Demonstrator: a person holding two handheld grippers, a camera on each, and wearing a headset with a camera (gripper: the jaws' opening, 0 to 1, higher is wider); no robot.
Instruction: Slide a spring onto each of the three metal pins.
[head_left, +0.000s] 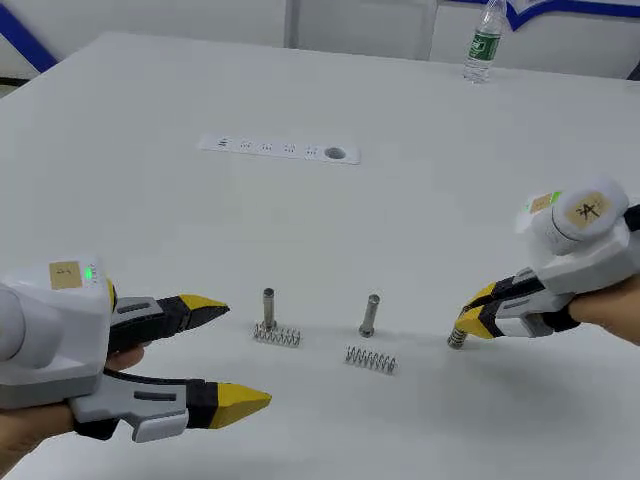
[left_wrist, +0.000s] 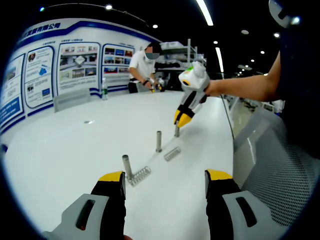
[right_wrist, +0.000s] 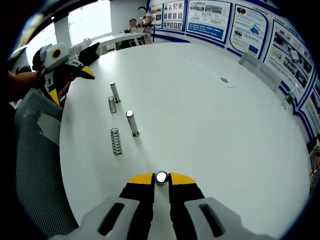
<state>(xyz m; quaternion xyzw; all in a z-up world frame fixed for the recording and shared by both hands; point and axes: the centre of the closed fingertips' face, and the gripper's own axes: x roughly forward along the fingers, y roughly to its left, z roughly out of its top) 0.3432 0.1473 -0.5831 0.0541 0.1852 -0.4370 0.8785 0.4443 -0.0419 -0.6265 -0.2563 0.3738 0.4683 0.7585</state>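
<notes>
Three metal pins stand in a row on the white table (head_left: 150, 200): a left pin (head_left: 268, 308), a middle pin (head_left: 370, 315) and a right pin (head_left: 458, 338). One spring (head_left: 277, 336) lies at the left pin's foot, and a second spring (head_left: 371, 359) lies in front of the middle pin. My right gripper (head_left: 470, 322) is shut on the top of the right pin (right_wrist: 161, 177), whose lower part looks coiled. My left gripper (head_left: 228, 350) hovers open, left of the left pin (left_wrist: 127, 166) and its spring (left_wrist: 140, 175).
A white power strip (head_left: 278, 149) is set into the table further back. A water bottle (head_left: 484, 42) stands at the far edge. A person (left_wrist: 145, 65) works at the far end of the table. A mesh chair (right_wrist: 37, 165) is by the near edge.
</notes>
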